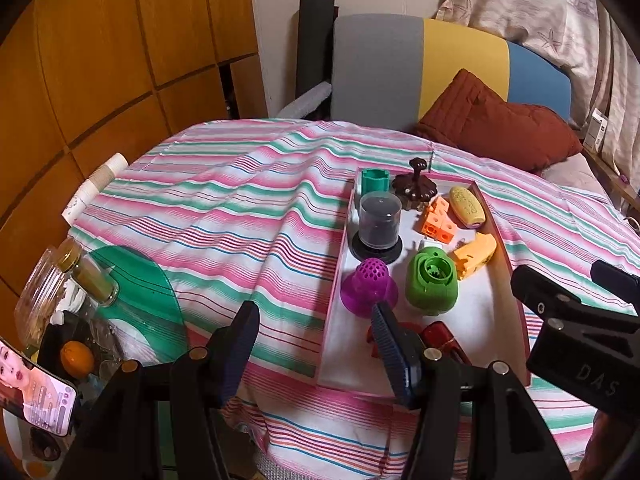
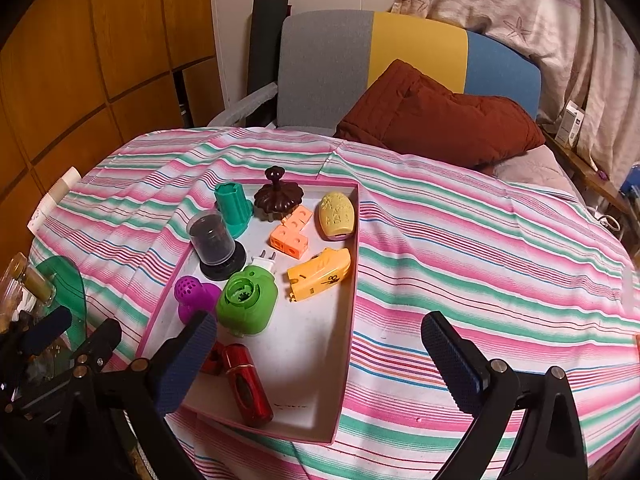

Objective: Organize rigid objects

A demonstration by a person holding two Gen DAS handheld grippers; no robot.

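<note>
A shallow pink-rimmed tray (image 2: 353, 296) (image 1: 335, 280) lies on the striped tablecloth and holds several small items. Among them are a green plug-in device (image 2: 246, 300) (image 1: 431, 280), a purple perforated piece (image 2: 192, 294) (image 1: 370, 284), a clear cylinder on a black base (image 2: 214, 240) (image 1: 378, 224), a red tube (image 2: 248, 384) and a yellow-orange punch (image 2: 320, 274) (image 1: 476, 254). My left gripper (image 1: 316, 346) hovers open over the tray's near left rim, with nothing between its fingers. My right gripper (image 2: 320, 360) is open and empty above the tray's near right corner.
At the tray's far end stand a teal holder (image 2: 234, 208), a brown knobbed lid (image 2: 278, 198), orange cubes (image 2: 290, 232) and a yellow oval (image 2: 338, 216). Paper cups (image 1: 98, 182), a green plate (image 1: 140, 292), jars (image 1: 44, 292) and a phone (image 1: 36, 394) crowd the left edge. A brown cushion (image 2: 436, 120) lies behind.
</note>
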